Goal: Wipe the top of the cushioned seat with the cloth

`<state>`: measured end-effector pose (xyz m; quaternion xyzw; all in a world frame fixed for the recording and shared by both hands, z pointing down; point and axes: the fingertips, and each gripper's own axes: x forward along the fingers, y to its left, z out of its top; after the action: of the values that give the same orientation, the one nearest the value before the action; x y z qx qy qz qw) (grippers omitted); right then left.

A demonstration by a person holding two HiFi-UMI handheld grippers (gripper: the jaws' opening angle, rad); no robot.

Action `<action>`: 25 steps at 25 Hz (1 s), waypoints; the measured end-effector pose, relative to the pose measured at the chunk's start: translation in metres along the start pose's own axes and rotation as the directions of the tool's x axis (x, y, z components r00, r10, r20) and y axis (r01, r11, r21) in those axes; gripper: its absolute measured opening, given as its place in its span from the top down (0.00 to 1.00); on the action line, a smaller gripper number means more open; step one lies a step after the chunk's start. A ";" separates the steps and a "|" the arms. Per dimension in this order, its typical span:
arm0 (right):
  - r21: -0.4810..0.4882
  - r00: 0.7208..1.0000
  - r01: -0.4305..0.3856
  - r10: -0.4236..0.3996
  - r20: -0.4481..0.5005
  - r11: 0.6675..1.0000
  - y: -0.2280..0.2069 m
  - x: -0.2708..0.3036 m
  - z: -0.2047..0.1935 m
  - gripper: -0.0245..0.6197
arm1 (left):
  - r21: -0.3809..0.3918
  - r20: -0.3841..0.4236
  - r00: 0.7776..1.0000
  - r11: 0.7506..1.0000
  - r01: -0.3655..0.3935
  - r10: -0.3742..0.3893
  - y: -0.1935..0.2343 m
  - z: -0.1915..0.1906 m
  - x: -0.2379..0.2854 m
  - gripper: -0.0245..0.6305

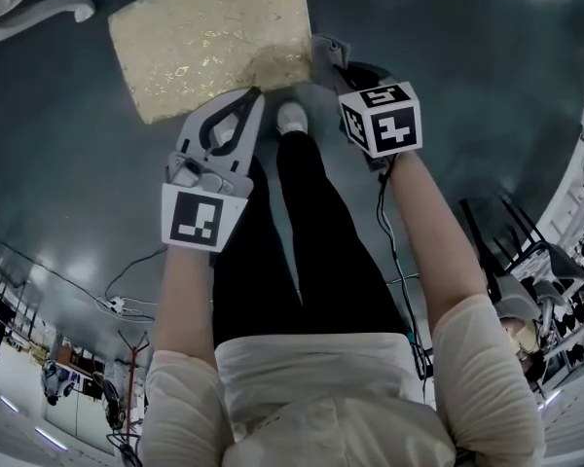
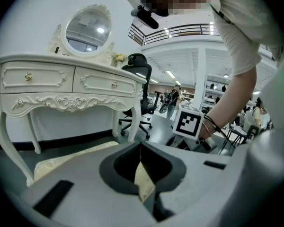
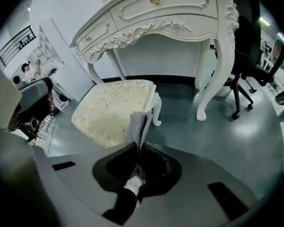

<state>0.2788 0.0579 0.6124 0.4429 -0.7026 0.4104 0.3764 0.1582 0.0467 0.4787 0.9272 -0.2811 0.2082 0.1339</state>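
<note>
Left gripper view, mirror (image 2: 87, 26), right gripper view, tool (image 3: 136, 144) w/ cloth (image 3: 138, 124)

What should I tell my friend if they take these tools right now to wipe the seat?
Left tool: jaws shut, holding nothing, over the near edge of the cushioned seat.
Right tool: shut on the grey cloth, which sticks out past the jaws near the seat's corner and is not pressed on the seat.
Done: the cloth is in the tool.
Left: bring the cloth down onto the seat top and wipe across all of it.
</note>
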 end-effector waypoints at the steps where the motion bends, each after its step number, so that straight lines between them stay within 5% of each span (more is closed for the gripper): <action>1: -0.002 1.000 0.000 0.000 0.007 1.000 0.002 -0.005 0.002 0.92 | 0.000 0.007 1.000 1.000 0.001 -0.001 0.000 0.006 -0.001 0.96; 6: -0.020 0.999 -0.003 0.004 0.049 1.000 0.031 -0.035 0.021 0.92 | -0.057 0.076 0.997 0.998 0.011 -0.007 0.007 0.040 -0.023 0.96; 13: -0.087 0.986 -0.021 0.035 0.165 0.996 0.076 -0.070 0.072 0.92 | -0.014 0.110 0.994 1.000 -0.020 0.021 0.031 0.073 -0.062 0.96; 25: -0.166 0.911 -0.011 0.079 0.406 0.986 0.174 -0.166 0.176 0.92 | 0.073 0.184 0.982 0.996 -0.056 0.042 0.065 0.163 -0.159 0.96</action>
<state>0.1414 -0.0038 0.3554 0.4713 -0.8068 0.2588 0.2451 0.0512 0.0090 0.2712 0.9396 -0.3068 0.1363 0.0662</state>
